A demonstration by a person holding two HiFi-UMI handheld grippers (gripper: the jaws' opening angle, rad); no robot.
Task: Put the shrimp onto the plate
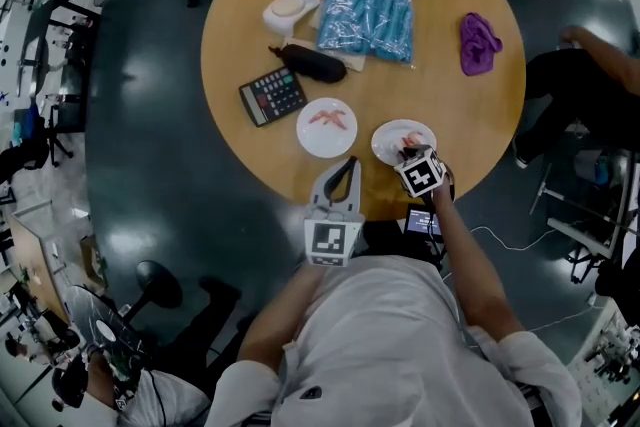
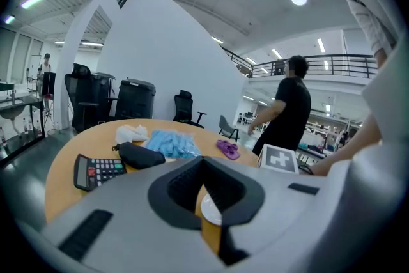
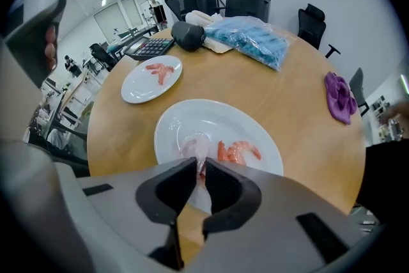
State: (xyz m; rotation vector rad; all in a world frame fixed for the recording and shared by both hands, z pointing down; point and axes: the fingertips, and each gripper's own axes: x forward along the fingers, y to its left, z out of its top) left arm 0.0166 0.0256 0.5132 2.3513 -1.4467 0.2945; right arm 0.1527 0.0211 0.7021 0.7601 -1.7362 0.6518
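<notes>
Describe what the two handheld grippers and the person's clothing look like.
Both the left gripper and the right gripper have pale grey plastic bodies with black-lined tongs that taper to a point. Each carries a cube with black-and-white square markers. The person wears a light short-sleeved shirt.
</notes>
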